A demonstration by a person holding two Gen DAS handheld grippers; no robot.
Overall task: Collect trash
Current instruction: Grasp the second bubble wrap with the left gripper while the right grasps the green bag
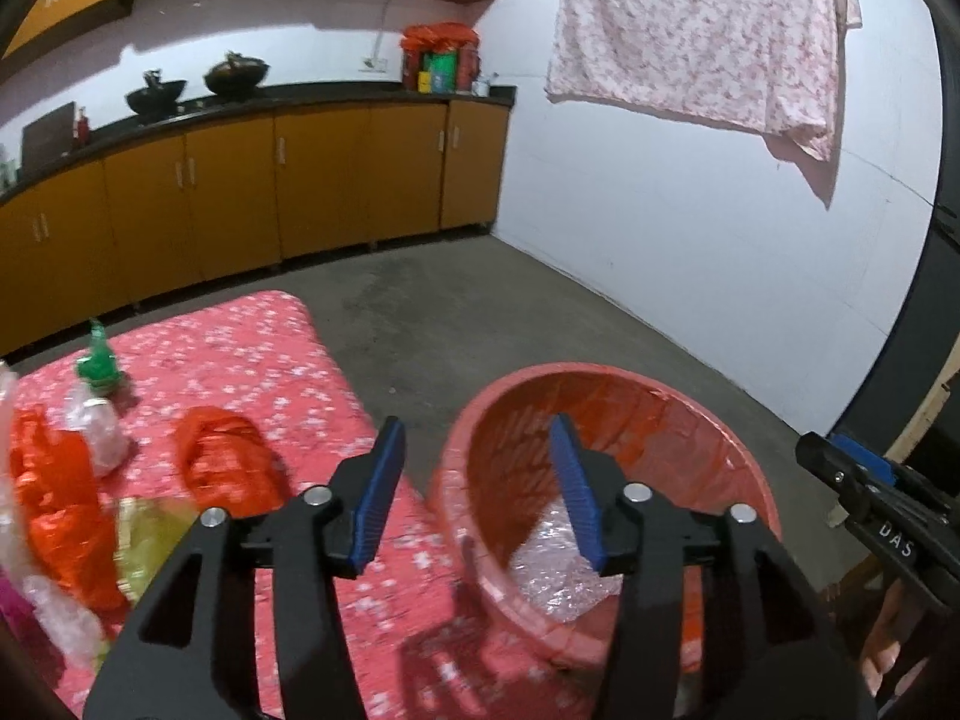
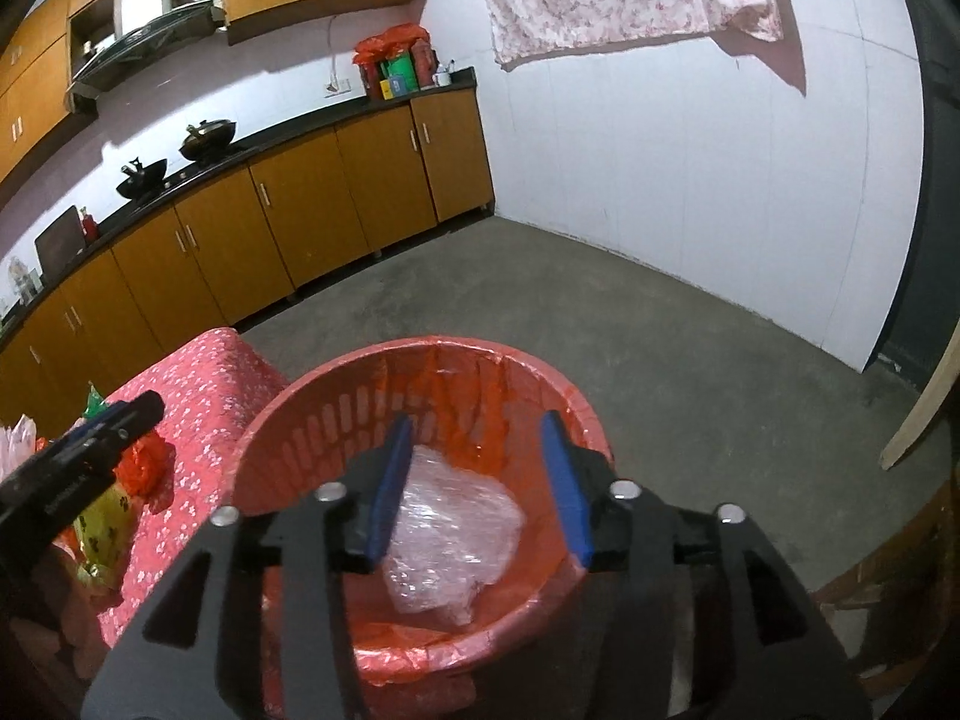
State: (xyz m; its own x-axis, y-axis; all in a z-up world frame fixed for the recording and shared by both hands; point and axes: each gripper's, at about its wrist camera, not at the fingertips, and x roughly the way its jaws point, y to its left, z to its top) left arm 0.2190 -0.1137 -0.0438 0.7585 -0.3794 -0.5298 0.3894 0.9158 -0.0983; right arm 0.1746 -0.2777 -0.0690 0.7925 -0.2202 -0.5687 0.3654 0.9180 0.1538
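Lying in the red bin [image 2: 288,414] below both half-spread, empty tongs [image 2: 477,480], crumpled clear plastic [image 2: 456,546].

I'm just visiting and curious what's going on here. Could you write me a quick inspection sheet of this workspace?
Surface: table with a red flowered cloth, beside a grey concrete floor.
Job's things: red bin with a red liner; a clear plastic wad lies inside it.
Clutter: on the cloth, an orange bag, a green-topped bottle, a yellow-green wrapper and more crumpled plastic.
Grippers: left claw open and empty over the bin's edge; right claw open and empty above the bin.
Cables: a white cord hangs to a wall socket.
Surroundings: orange kitchen cabinets, two woks on the counter, a pink floral sheet hanging on the wall.
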